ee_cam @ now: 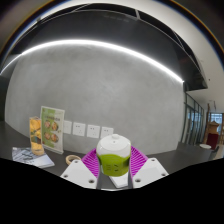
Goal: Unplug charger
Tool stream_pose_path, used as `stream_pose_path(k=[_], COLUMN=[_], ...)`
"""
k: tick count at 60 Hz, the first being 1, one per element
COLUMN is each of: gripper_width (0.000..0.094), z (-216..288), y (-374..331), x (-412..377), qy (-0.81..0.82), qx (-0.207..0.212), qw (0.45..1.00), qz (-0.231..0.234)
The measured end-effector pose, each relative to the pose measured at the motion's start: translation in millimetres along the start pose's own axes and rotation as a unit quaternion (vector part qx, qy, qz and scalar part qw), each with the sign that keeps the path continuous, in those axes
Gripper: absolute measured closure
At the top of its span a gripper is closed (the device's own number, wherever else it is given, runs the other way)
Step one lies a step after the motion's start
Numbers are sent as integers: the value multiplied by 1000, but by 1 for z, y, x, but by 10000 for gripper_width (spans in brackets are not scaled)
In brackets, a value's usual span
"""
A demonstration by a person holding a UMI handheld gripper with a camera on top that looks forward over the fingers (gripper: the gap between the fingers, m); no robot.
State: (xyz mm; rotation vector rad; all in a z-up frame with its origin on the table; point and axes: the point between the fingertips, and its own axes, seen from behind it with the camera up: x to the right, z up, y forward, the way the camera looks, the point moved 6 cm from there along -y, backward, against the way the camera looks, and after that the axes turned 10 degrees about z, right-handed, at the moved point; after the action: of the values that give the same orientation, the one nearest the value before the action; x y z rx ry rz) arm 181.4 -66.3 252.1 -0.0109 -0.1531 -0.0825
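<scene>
In the gripper view, a small blocky charger with a white top and a light green body (114, 158) is being gripped between the two purple-padded fingers of the claw (114, 166), which is clenched on it from both sides. The charger is being held clear of the grey wall, well short of the row of white wall sockets (88, 130) that is showing beyond the fingers, just above the dark counter (170, 158). By this reading, the pulling-out step is being finished or is already done, and the next move is being judged as a carry-away and a set-down on the counter. The charger's long axis is running roughly upright between the fingers, with the white end pointing up and toward the wall. A colourful upright printed card (45, 130) is standing on the counter beside the sockets.
</scene>
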Motion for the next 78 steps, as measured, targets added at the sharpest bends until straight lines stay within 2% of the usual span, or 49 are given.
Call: stream_pose_path(k=[14,24,35,47,52,58,62,78], gripper_width=[569,544,509,399,332,202,157,114], z=[-87,-150,-192,-194,-197,-194,-187,-156], y=[33,90,144,175,181,178,170,83], x=[56,94,111,107,110,113,112,84], qy=[4,39,60,57,49,44,57,67], qx=[-122,-188,-239,-242,-235,-227,-220,-210], qw=[992,981,964,955,958,962,963,970], qz=[-7,37,96,165,157,147,143,100])
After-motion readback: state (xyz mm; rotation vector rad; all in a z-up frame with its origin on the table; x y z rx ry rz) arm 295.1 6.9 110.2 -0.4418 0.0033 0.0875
